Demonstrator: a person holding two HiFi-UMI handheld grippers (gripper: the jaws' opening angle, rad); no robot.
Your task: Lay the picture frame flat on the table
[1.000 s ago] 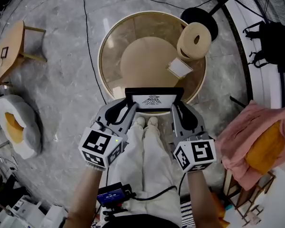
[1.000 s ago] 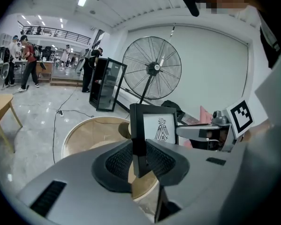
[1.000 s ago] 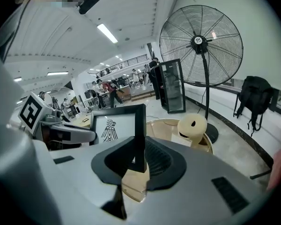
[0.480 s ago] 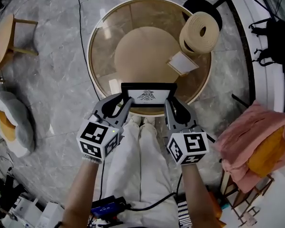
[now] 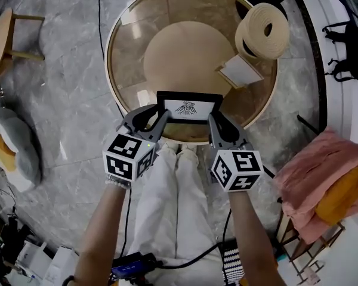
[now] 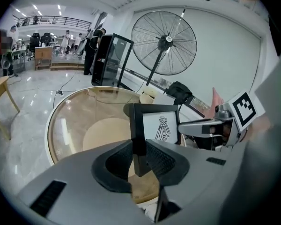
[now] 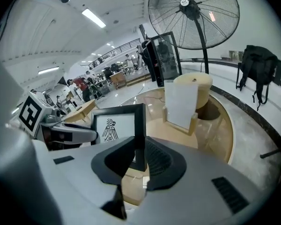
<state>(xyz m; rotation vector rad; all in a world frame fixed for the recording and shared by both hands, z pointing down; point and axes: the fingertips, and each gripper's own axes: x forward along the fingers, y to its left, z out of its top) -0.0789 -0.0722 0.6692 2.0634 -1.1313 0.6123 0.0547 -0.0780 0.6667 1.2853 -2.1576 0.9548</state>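
**Picture frame [image 5: 188,107] held upright over near rim of table [image 5: 128,46]**

Above a pair of white trousers [image 5: 174,201], a person standing at the table holds a tool on each side. The left tool [image 6: 138,150] is clamped on the black frame's left side bar, its ribbed pads pressed against the wood. The right tool [image 7: 139,154] grips the right side bar in the same way. The frame stands upright between them, its white print of a dark bird-like figure facing the person, just over the near edge of the round glass top. Whether its lower edge touches the glass cannot be told. Farther back on the right, a white card [image 5: 241,71] in a small wooden stand sits just beside a thick tan roll [image 5: 264,31]. A large standing fan [image 6: 166,42] rises beyond the table
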